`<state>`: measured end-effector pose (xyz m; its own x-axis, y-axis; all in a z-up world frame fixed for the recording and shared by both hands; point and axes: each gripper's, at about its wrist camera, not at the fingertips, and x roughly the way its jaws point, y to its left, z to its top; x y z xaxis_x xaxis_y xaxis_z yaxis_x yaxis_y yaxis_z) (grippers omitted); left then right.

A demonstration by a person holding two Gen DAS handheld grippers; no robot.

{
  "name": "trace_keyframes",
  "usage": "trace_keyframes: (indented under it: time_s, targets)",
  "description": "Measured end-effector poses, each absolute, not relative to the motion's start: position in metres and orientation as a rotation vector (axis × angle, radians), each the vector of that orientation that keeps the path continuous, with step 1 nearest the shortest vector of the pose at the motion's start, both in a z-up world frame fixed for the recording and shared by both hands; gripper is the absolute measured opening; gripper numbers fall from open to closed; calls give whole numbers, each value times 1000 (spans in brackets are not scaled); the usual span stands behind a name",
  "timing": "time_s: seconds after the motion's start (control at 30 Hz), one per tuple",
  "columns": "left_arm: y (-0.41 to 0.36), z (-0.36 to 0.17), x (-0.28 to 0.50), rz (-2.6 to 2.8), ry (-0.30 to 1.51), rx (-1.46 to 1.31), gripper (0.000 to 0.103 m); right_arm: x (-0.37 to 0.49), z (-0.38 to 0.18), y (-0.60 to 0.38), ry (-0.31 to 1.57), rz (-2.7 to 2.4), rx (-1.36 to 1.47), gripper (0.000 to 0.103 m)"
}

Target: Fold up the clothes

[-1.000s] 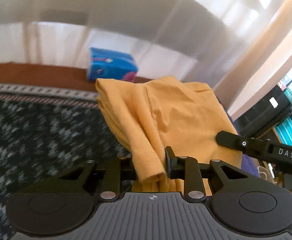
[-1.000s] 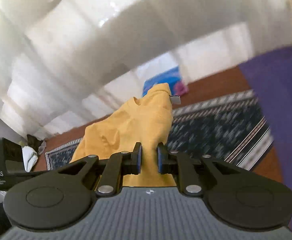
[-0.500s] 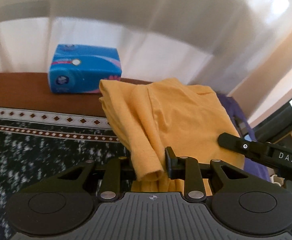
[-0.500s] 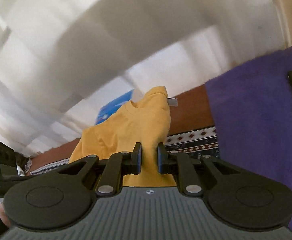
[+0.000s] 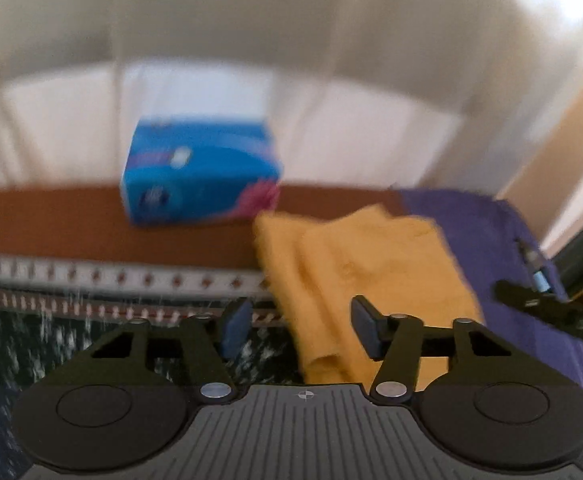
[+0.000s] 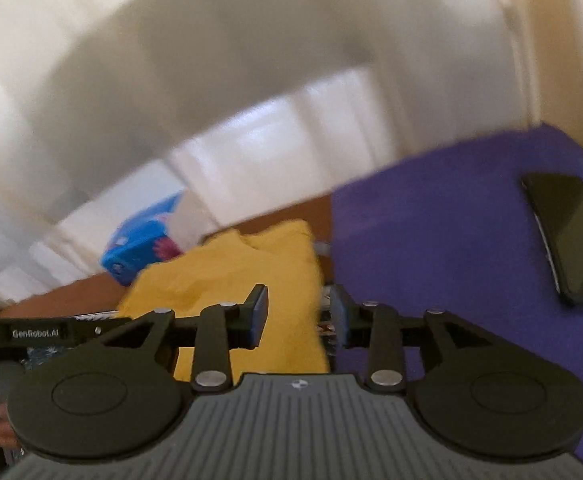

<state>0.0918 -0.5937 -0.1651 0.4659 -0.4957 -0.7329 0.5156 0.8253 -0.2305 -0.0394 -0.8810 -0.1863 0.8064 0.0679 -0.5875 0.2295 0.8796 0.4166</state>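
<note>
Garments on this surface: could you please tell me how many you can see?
2: a yellow garment lying beside the blue tissue box, and a purple garment spread right of it. Others may lie outside view.

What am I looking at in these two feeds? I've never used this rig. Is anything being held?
No robot arm here: a person carries a two-finger gripper in each hand, and each feed comes from a fisheye camera riding on one gripper, looking out along its fingers. The left gripper and the right gripper both have their jaws opening. The folded yellow shirt lies between the pads but is not pinched, so nothing is held. It rests partly on a patterned rug and a purple cloth. Behind it stands a blue tissue pack; a black phone lies on the purple cloth.
</note>
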Motion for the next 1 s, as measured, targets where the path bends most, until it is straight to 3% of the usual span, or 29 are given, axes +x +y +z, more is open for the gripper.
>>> trace_keyframes:
  time_s: [0.13, 0.33, 0.73, 1.0]
  targets:
    - [-618, -153, 76, -735, 827, 65, 62, -28, -184, -862, 647, 0, 422, 35]
    - [-658, -198, 88, -705, 830, 283, 61, -5, -196, -843, 673, -11, 309, 33]
    - [-660, -208, 124, -698, 890, 220, 62, 30, -223, -844, 697, -27, 280, 32]
    - [-628, -202, 38, -709, 750, 351, 65, -29, -203, -817, 680, -24, 218, 35]
